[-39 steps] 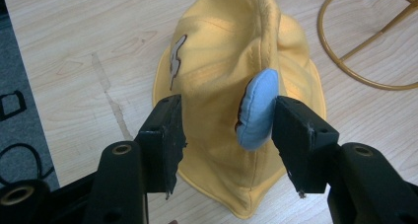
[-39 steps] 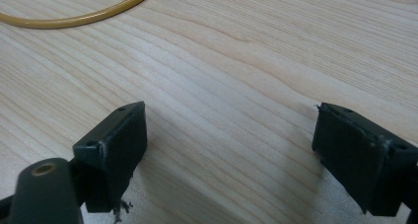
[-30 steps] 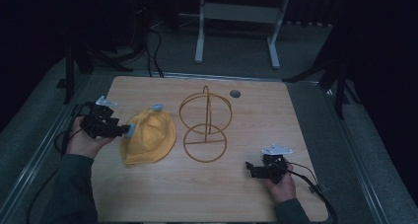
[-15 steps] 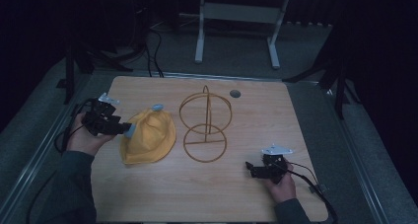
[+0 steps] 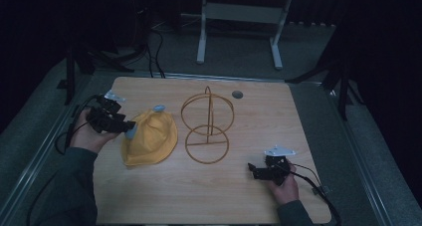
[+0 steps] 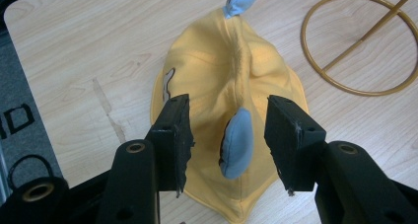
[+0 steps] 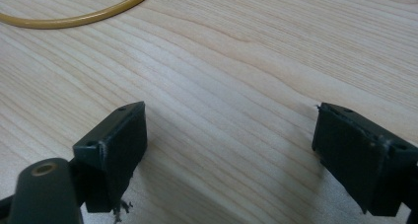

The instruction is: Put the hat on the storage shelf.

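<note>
Pale wood-grain table, soft yellow fabric hat, thin gold wire stand

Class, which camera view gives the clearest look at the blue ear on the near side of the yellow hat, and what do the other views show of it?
The left gripper view: the blue ear stands large and sharp on the yellow hat, between the left gripper jaws, which have just been closing without touching it. The high view shows it as a small blue patch. The right gripper view shows bare table.

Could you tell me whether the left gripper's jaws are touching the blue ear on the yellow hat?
Apart. In the left gripper view, the blue ear sits between the left gripper jaws with yellow hat fabric visible on both sides.
</note>
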Motion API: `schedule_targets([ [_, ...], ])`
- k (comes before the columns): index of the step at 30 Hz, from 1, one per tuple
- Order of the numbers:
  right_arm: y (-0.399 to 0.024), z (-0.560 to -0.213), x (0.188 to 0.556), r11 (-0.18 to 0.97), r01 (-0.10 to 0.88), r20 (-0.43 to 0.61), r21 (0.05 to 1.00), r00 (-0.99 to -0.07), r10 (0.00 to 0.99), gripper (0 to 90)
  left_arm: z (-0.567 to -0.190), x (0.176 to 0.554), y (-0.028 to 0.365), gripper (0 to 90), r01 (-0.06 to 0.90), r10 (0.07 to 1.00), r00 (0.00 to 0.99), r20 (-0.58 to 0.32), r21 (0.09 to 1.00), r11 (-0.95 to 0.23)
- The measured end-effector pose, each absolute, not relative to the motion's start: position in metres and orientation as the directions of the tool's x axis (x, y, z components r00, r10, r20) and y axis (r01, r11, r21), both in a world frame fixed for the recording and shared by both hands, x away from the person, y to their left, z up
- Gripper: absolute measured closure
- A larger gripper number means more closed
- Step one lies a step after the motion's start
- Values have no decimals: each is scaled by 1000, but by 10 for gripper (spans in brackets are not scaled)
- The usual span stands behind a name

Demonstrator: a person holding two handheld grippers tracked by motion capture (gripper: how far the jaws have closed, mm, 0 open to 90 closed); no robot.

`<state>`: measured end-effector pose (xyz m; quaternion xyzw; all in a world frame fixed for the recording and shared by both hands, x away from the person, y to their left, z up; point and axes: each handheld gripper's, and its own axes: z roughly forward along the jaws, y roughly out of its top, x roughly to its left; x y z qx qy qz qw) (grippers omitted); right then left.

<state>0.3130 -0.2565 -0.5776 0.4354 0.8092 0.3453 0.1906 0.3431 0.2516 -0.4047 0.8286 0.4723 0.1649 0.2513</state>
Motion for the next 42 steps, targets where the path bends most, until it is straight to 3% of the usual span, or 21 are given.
schedule_targets([
  [42,-256,-578,313,381,574,-7,725,-547,837,133,-397,369,225,534,696,830,555,55,516,-500],
])
